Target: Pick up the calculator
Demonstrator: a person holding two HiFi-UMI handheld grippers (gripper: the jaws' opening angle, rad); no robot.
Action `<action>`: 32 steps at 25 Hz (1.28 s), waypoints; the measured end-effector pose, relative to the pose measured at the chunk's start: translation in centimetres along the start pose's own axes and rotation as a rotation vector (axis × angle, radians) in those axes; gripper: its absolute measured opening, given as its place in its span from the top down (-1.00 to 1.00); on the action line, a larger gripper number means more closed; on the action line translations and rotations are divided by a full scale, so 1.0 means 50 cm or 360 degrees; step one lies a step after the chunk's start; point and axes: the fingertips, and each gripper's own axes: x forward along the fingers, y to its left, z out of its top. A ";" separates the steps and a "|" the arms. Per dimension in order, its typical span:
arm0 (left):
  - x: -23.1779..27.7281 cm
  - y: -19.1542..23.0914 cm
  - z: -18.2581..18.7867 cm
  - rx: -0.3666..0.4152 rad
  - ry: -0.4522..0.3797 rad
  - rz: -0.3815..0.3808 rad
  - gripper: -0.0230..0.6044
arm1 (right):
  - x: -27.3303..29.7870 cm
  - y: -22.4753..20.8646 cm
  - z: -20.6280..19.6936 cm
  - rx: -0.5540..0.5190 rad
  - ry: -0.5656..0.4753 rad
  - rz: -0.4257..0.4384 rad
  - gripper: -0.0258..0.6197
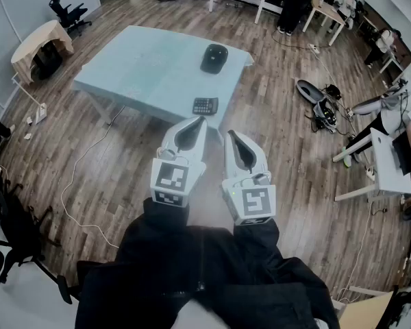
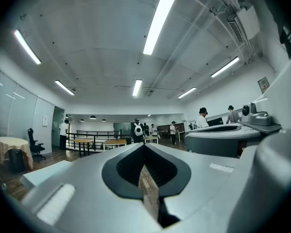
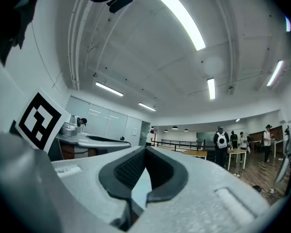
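The dark calculator (image 1: 205, 105) lies flat near the front edge of a pale blue table (image 1: 137, 74). My left gripper (image 1: 200, 120) and right gripper (image 1: 230, 134) are held side by side in front of me, over the wooden floor and short of the table. Both point level toward the table, and neither touches the calculator. In the left gripper view the left gripper (image 2: 144, 147) has its tips together with nothing between them. The right gripper (image 3: 145, 150) in its own view is likewise shut and empty. Neither gripper view shows the calculator.
A black rounded object (image 1: 214, 58) sits further back on the table. A white cable (image 1: 75, 184) trails over the floor on the left. Office chairs (image 1: 7, 218) stand at the left, and a seated person (image 1: 390, 115) with a white desk (image 1: 387, 163) is at the right.
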 end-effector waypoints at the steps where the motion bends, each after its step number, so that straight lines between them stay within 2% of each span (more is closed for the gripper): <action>1: -0.001 -0.002 0.002 0.0003 -0.0002 -0.0001 0.96 | -0.001 0.001 0.002 -0.0002 0.0003 0.0000 0.92; 17: 0.010 -0.026 -0.004 0.0013 0.0021 -0.0024 0.96 | -0.008 -0.006 0.007 0.0039 0.0012 0.0021 0.92; 32: 0.039 -0.067 -0.035 -0.0016 0.0067 0.0012 0.96 | -0.032 -0.055 -0.048 0.0029 0.0076 0.0037 0.92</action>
